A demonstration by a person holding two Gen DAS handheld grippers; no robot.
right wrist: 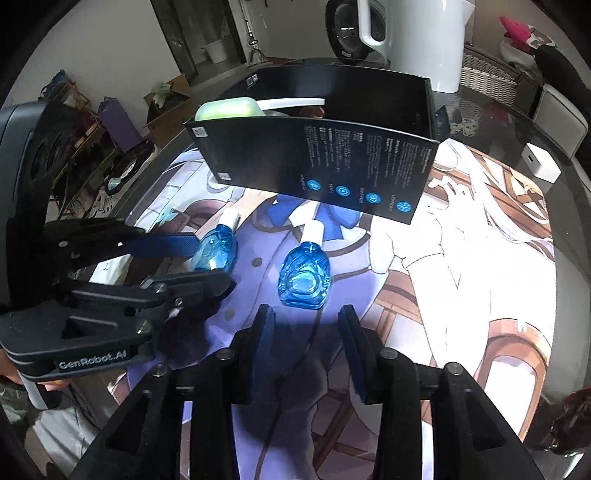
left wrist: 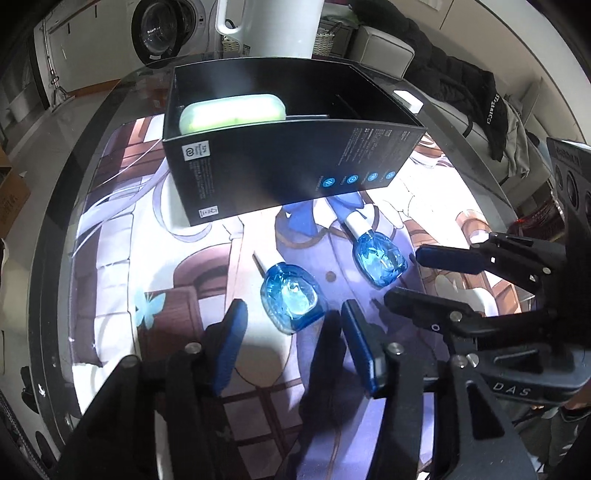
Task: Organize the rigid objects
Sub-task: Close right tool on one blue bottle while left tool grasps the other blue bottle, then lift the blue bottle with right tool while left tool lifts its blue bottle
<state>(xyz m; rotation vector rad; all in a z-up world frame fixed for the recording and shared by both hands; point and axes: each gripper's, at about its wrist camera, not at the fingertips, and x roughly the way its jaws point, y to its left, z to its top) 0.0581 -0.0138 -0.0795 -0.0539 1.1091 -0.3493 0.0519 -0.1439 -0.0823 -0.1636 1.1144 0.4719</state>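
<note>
Two blue glass bottles with white caps lie on a printed mat. The left bottle (left wrist: 291,295) (right wrist: 216,249) lies just ahead of my open left gripper (left wrist: 291,314), between its fingertips; that gripper also shows in the right wrist view (right wrist: 210,262). The right bottle (left wrist: 378,258) (right wrist: 304,275) lies just ahead of my open right gripper (right wrist: 306,317), which also shows in the left wrist view (left wrist: 402,277). Behind them stands an open black box (left wrist: 295,177) (right wrist: 332,166) holding a pale green case (left wrist: 232,112) (right wrist: 227,107).
A white jug (left wrist: 273,26) (right wrist: 410,33) stands behind the box. A small white cube (right wrist: 541,164) sits on the glass table (left wrist: 55,229) at the far right. A washing machine (left wrist: 166,29) and clothes lie beyond the table.
</note>
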